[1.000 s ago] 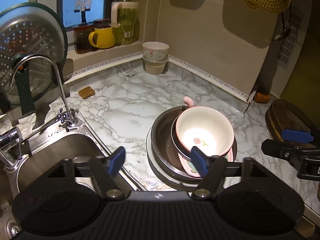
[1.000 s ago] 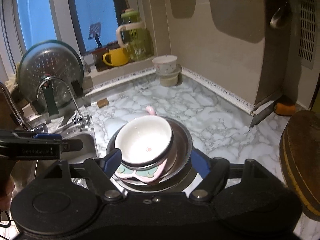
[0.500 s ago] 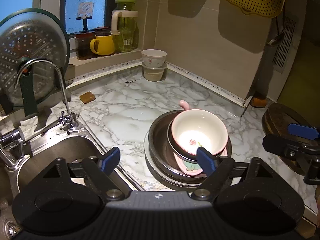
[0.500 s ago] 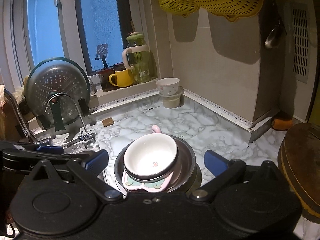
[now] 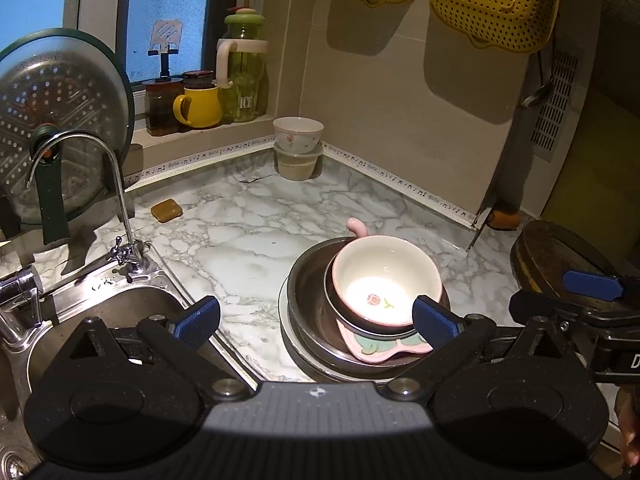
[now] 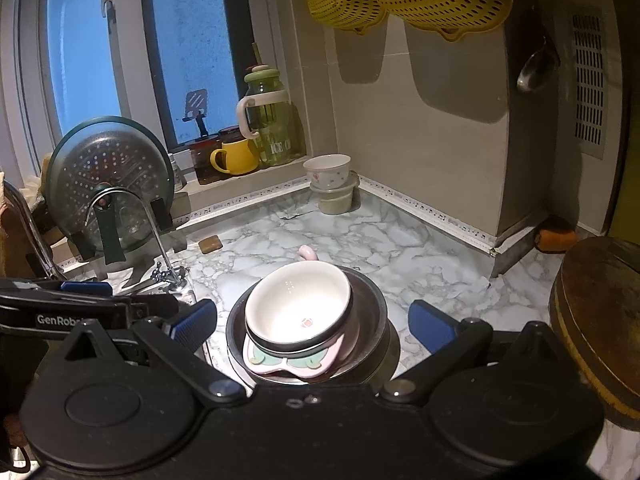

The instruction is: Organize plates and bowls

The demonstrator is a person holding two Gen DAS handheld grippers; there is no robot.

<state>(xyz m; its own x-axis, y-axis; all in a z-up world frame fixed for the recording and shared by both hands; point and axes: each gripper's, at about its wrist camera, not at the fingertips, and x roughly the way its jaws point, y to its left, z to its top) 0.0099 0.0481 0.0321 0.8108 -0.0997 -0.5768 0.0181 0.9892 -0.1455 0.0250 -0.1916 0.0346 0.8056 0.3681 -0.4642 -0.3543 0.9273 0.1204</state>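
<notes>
At lower centre of the frame, a white bowl [image 6: 298, 312] is seen nested with a pink plate [image 6: 294, 362] in a steel basin [image 6: 372, 308]; both the left gripper [image 5: 316, 318] and the right gripper [image 6: 314, 320] are held wide open, empty. A stacked bowl pair [image 6: 330, 188] is seen at upper centre. Whether sorting is finished cannot be told.

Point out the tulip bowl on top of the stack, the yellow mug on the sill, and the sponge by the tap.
tulip bowl [image 5: 386, 280], left wrist view, inner wall above the flower
yellow mug [image 5: 202, 110], left wrist view, body
sponge [image 5: 167, 210], left wrist view, top face
</notes>
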